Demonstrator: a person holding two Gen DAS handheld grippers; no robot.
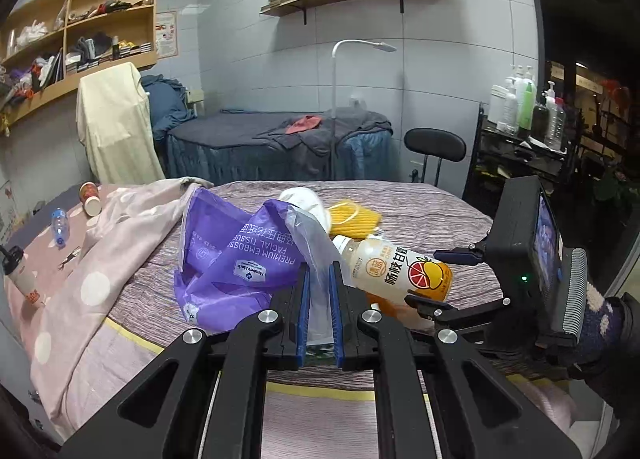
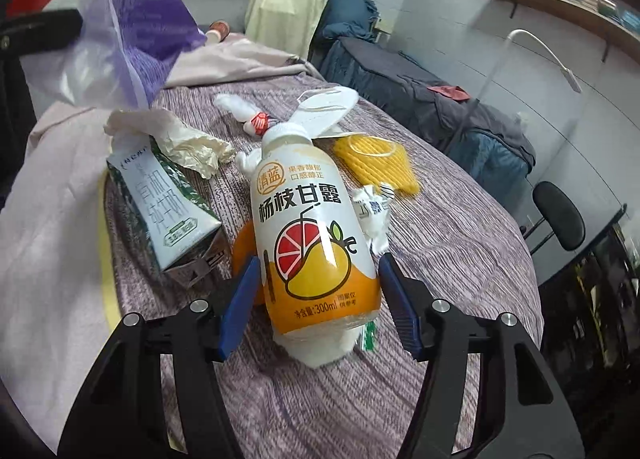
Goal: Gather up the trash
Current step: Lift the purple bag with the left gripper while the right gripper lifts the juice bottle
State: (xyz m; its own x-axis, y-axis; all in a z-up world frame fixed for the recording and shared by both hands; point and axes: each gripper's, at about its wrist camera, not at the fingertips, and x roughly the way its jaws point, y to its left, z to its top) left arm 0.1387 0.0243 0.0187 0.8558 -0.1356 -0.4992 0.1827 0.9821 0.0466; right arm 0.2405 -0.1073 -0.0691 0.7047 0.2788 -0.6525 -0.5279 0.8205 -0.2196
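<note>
**Operator:** Blue pads [image 2: 240,299] of my right gripper [image 2: 320,299] sit closest to the lens, spread wide on either side of the juice bottle [image 2: 316,235]. That bottle lies on the striped bedspread [image 2: 440,259] with its cap pointing away from me. Neither pad looks to be touching it yet, so nothing is gripped on this side.

**Observer:** And your left?

**Operator:** My left gripper [image 1: 319,315] is closed on the clear edge of the purple tissue bag [image 1: 240,255], which I take to be the trash bag. It hangs to the left of the bottle, held up off the bed.

**Observer:** So which step is this?

**Operator:** I'd judge it as the pickup of the bottle, with the bag waiting to receive it. Plenty is left: a milk carton [image 2: 168,203], crumpled paper [image 2: 180,139], a yellow mesh sleeve [image 2: 380,159] and a small wrapper [image 2: 374,211] all lie near the bottle. Something orange sits under its left side; I cannot tell what.

**Observer:** What does the next move need?

**Operator:** Closing squarely on the lower body of the bottle. It is round and smooth, so an off-centre pinch might roll it aside. Then a lift and a swing left toward the bag, whose mouth I cannot clearly see from here.
</note>
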